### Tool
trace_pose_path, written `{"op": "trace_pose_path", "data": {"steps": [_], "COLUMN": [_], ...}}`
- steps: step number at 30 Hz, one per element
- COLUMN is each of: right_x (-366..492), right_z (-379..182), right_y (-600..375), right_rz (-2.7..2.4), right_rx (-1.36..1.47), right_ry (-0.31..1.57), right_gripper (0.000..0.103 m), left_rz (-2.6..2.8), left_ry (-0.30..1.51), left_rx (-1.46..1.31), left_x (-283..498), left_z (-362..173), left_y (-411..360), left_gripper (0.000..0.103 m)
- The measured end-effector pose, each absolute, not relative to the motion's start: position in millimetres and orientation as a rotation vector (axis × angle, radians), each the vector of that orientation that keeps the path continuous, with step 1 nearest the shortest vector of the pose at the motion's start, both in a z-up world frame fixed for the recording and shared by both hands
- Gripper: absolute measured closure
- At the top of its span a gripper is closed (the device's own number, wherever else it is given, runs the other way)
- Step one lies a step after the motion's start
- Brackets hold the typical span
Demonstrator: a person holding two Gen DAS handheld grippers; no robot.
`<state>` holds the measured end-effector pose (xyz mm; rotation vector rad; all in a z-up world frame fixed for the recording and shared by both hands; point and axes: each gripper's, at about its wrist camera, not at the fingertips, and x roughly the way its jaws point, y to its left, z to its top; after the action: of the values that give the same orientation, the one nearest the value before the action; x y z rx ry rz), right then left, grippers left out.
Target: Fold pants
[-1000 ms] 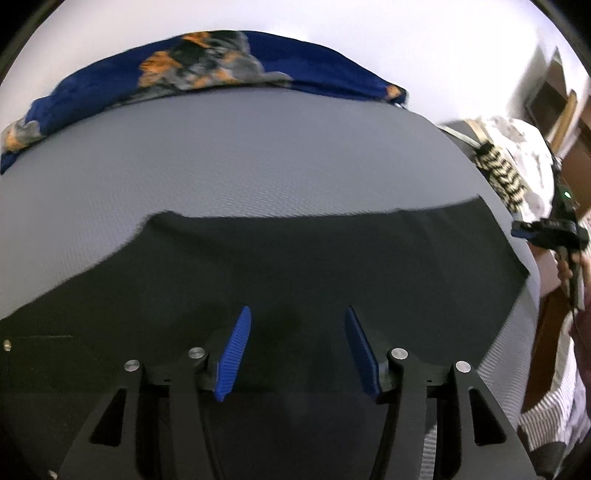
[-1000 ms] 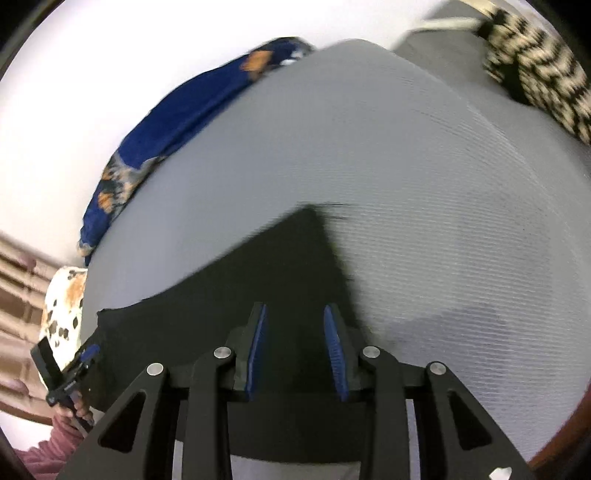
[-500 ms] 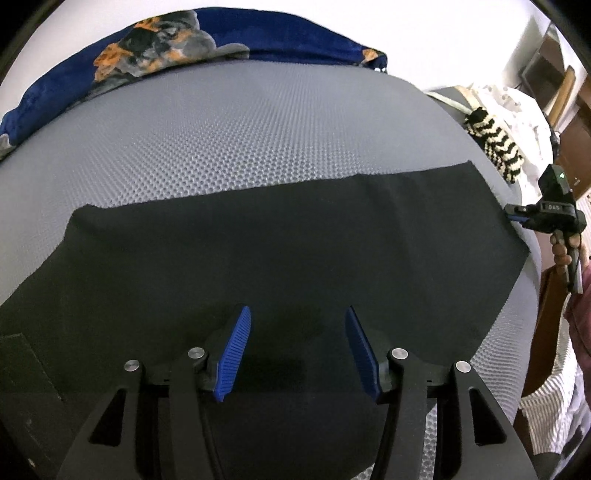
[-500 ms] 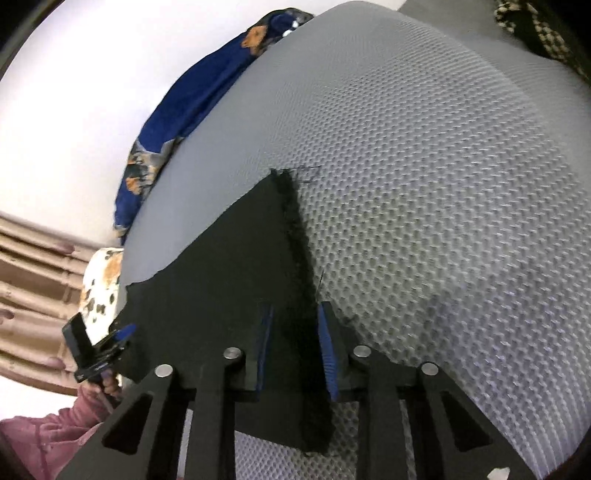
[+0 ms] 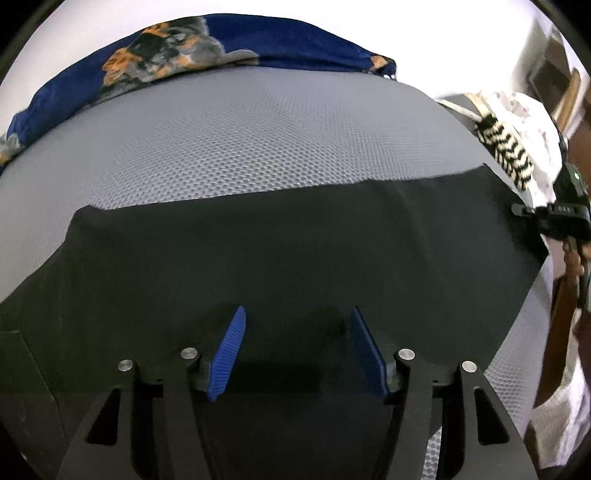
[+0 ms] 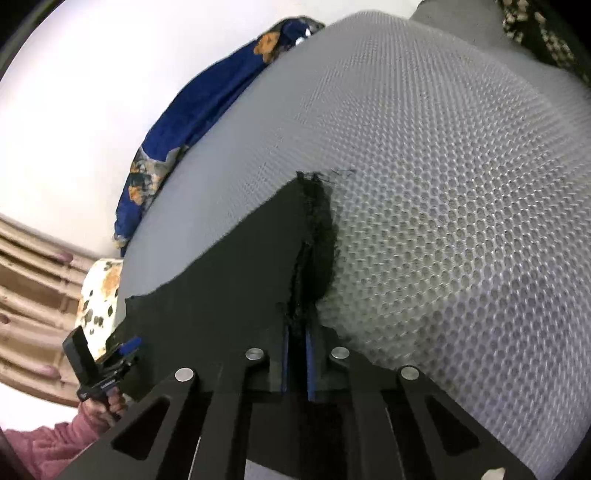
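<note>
A grey honeycomb-mesh bed surface (image 5: 280, 147) fills both views, and the black fabric pants (image 5: 295, 251) lie spread flat across its near part, one long straight edge running across the mesh and a frayed hem corner (image 6: 314, 184) reaching out onto the bare grey. Along the far edge of the bed, against a white wall (image 5: 424, 33), lies a dark blue cloth with orange and grey print (image 5: 229, 48), well apart from the pants. At the right side of the left wrist view a black-and-white zigzag-patterned textile (image 5: 506, 151) rests just beyond the pants' corner, with a white speckled cloth (image 5: 524, 114) behind it. In the right wrist view a cream cushion with orange and dark spots (image 6: 99, 291) sits off the bed's edge beside brown ribbed drapery (image 6: 29, 280). Nothing lies on the pants between the two tools. The left tool (image 5: 297, 332) points steeply down over the middle of the pants, its blue ribbed pads well apart and its jaws opening, with only flat fabric beneath the gap, not pinched. The right tool (image 6: 296, 334) angles down at the hem side, its jaws closing to a narrow slit with a raised fold of the black fabric caught between the blue pads. A pink sleeve (image 6: 48, 443) shows at the left tool's handle in the right wrist view.
</note>
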<state>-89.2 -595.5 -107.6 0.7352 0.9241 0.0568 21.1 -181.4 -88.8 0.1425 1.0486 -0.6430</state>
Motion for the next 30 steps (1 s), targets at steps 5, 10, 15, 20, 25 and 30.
{"op": "trace_pose_path", "data": {"steps": [5, 10, 15, 20, 25, 30], "right_x": [-83, -59, -24, 14, 46, 63], "right_z": [-72, -44, -38, -59, -85, -111], "right_y": [-555, -499, -433, -357, -285, -224], "right_rz": [0.051, 0.108, 0.185, 0.283, 0.352, 0.376], "right_rx": [0.731, 0.692, 0.643, 0.608, 0.562, 0.431], "right_ry": [0.893, 0.909, 0.951, 1.036, 1.101, 1.180], "right_gripper": [0.096, 0.096, 0.096, 0.096, 0.096, 0.095], "left_rz": [-0.603, -0.544, -0.491, -0.456, -0.441, -0.455], "left_ry": [1.001, 0.963, 0.940, 0.932, 0.932, 0.925], "left_rx": [0.069, -0.007, -0.068, -0.115, -0.161, -0.220], "left_x": [25, 29, 26, 20, 21, 23], "left_z": [-69, -56, -52, -53, -51, -45], "left_y": [-146, -100, -51, -13, 19, 38], "left_gripper": [0.043, 0.043, 0.043, 0.043, 0.043, 0.043]}}
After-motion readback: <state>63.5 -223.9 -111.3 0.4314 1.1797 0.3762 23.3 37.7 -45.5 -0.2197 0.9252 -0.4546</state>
